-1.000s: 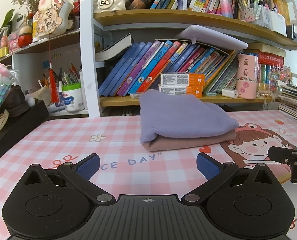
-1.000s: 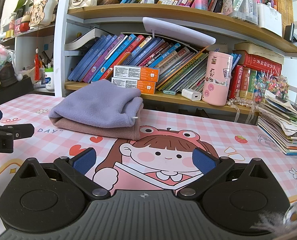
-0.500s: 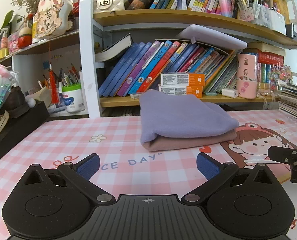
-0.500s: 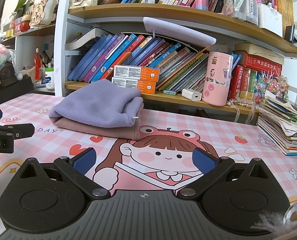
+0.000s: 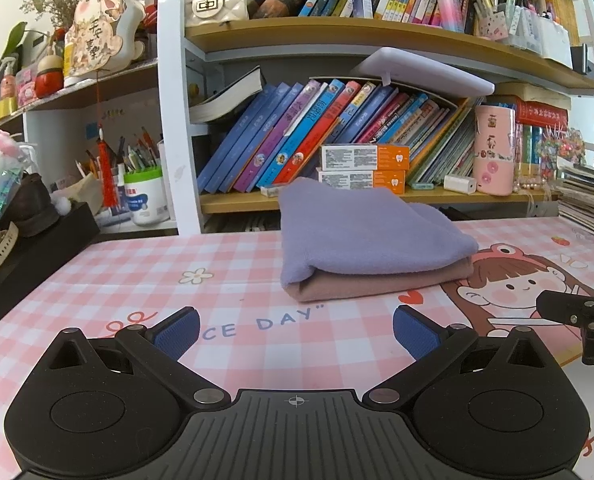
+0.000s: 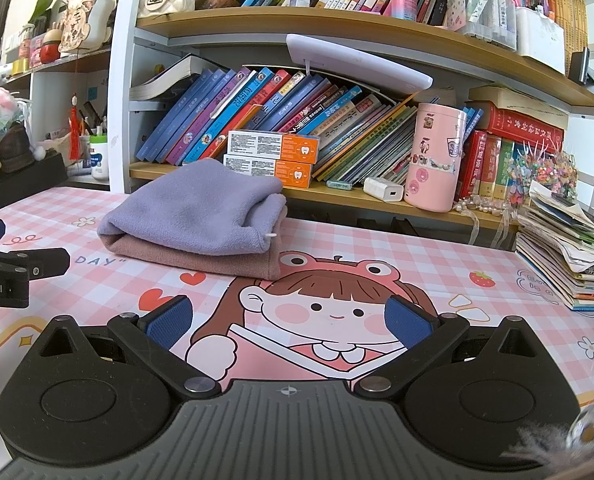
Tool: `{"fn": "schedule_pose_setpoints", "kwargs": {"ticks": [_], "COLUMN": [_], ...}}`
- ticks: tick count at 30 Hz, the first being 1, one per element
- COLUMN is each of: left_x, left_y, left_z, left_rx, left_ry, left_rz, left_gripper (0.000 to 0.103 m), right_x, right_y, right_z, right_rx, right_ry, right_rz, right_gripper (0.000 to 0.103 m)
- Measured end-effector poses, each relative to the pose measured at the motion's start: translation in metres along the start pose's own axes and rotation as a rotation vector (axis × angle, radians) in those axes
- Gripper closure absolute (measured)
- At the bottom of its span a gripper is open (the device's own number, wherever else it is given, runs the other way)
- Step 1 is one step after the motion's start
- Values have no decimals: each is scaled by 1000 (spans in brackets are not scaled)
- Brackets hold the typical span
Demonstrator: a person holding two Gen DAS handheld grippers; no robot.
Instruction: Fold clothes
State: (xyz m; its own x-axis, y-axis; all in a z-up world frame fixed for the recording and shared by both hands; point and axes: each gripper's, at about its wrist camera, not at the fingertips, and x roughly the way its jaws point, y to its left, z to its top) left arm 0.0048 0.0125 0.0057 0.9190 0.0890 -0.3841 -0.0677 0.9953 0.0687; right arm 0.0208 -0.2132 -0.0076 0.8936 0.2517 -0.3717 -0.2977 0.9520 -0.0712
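Observation:
A folded purple cloth [image 5: 361, 232] lies on top of a folded pink cloth [image 5: 381, 284] on the pink checked desk mat [image 5: 233, 264], near the bookshelf. The same stack shows in the right wrist view, the purple cloth [image 6: 193, 212] over the pink cloth [image 6: 201, 258]. My left gripper [image 5: 295, 330] is open and empty, low over the mat in front of the stack. My right gripper [image 6: 288, 320] is open and empty, to the right of the stack over the cartoon girl print. Each gripper sees the other's finger at its frame edge.
A bookshelf [image 5: 337, 196] full of books stands right behind the stack, with a pink tumbler [image 6: 437, 160] and two orange boxes [image 6: 273, 156]. A pile of papers and books [image 6: 569, 248] sits at the right. A black box [image 5: 29, 252] with clutter stands at the left.

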Motion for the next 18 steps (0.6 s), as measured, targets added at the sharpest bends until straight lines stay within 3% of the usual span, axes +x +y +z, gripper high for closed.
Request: {"fn": "schedule_pose_setpoints", "kwargs": {"ticks": [18], "left_x": [0], "left_y": [-3], "left_z": [-1], "left_rx": [16], "left_ry": [3], "left_rz": [9], "left_gripper": [0], "right_x": [0], "right_y": [1], "right_z": [0], "right_rx": [-4], "right_ry": [2], "right_rz": [1], "right_gripper": [0]}}
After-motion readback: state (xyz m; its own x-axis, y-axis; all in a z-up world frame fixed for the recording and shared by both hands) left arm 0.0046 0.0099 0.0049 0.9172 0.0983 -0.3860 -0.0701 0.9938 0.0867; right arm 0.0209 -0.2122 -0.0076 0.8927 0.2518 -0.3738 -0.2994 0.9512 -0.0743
